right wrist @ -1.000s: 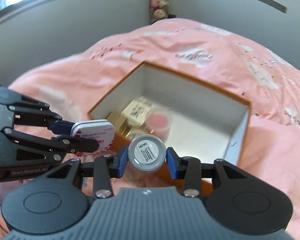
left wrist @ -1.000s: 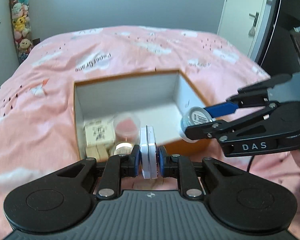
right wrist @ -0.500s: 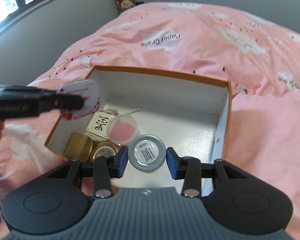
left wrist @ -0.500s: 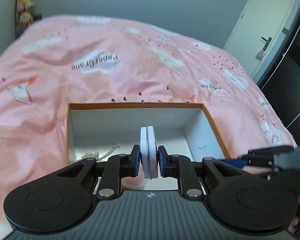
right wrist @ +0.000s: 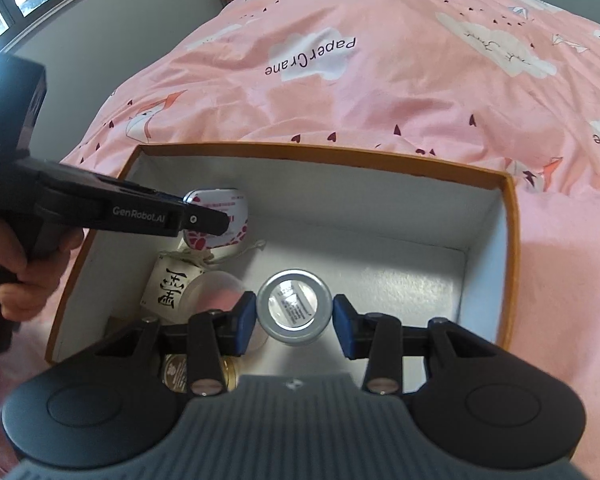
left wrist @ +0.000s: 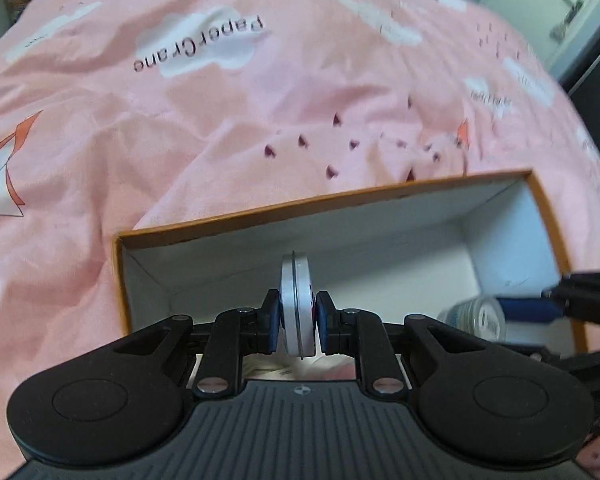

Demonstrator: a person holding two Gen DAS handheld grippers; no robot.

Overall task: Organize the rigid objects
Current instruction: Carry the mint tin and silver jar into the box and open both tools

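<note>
**Two small containers over the box**

The left gripper [left wrist: 298, 322] pinches a flat tin [left wrist: 296, 304] across its faces, edge-on over the box [right wrist: 508, 240]. The right gripper [right wrist: 294, 314] clamps a small jar [right wrist: 294, 307] by its sides above the floor. Both look light and rigid; smooth walls, probably slippery, so grip them squarely.

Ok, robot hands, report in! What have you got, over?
Left gripper shut on flat tin. Right gripper shut on small jar. Both over orange box. Other items already fill its left corner; right side free.
</note>
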